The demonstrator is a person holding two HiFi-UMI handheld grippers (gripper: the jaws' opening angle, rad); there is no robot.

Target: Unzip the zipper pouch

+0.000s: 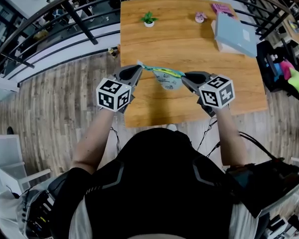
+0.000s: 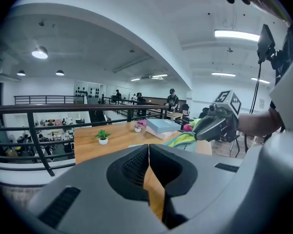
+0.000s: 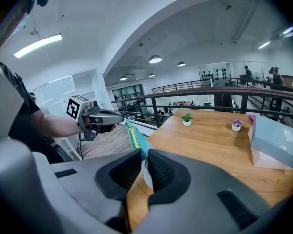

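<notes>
The zipper pouch [image 1: 169, 79], pale with a teal and yellow top edge, hangs stretched between my two grippers above the front part of the wooden table [image 1: 189, 39]. My left gripper [image 1: 138, 68] is shut on the pouch's left end; in the left gripper view its jaws [image 2: 148, 152] meet with nothing showing between them. My right gripper [image 1: 185, 77] is shut on the pouch's right end. In the right gripper view the pouch [image 3: 134, 136] rises from between those jaws [image 3: 144, 160] toward the left gripper [image 3: 121, 117]. The left gripper view shows the pouch [image 2: 184, 139] at the right gripper [image 2: 198, 133].
A small potted plant [image 1: 149, 19] and a pink flower pot [image 1: 200, 17] stand at the table's far edge. A pale blue box [image 1: 235, 34] lies at its far right. A dark railing [image 1: 74, 14] runs behind the table. Bright toys [image 1: 294, 78] sit right of it.
</notes>
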